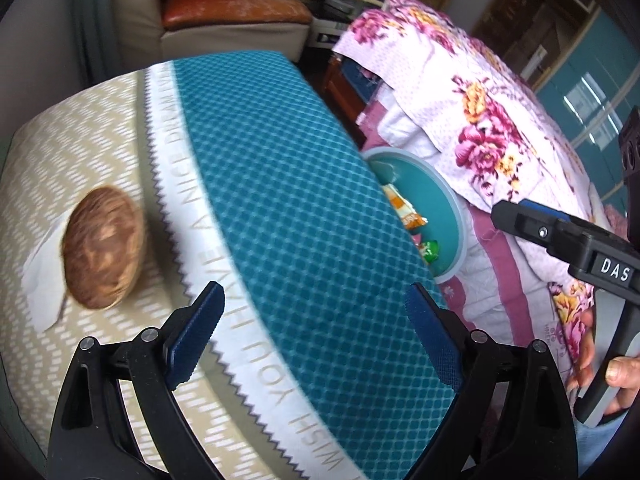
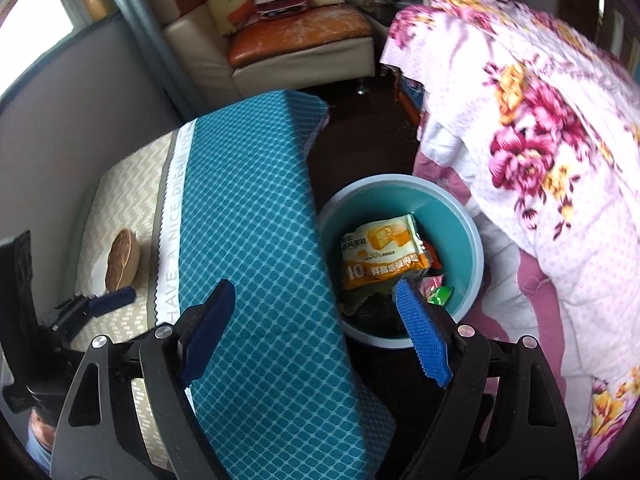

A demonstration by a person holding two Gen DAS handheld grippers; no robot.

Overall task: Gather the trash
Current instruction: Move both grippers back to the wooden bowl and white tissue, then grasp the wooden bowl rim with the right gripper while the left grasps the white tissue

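A brown oval fruit pit [image 1: 103,248] lies on a white tissue [image 1: 42,276] on the beige part of the mattress; it also shows in the right wrist view [image 2: 122,258]. A teal trash bin [image 2: 460,216] stands on the floor between the mattress and the bed, with an orange wrapper [image 2: 380,254] and green scraps [image 2: 440,294] inside; its rim shows in the left wrist view [image 1: 456,208]. My left gripper [image 1: 316,300] is open and empty over the mattress, right of the pit. My right gripper [image 2: 316,292] is open and empty above the bin's near rim.
The mattress has a teal quilted edge [image 1: 280,152] between the pit and the bin. A floral quilt [image 2: 540,140] on a bed hangs at the right of the bin. A beige sofa [image 2: 288,40] with cushions stands at the back.
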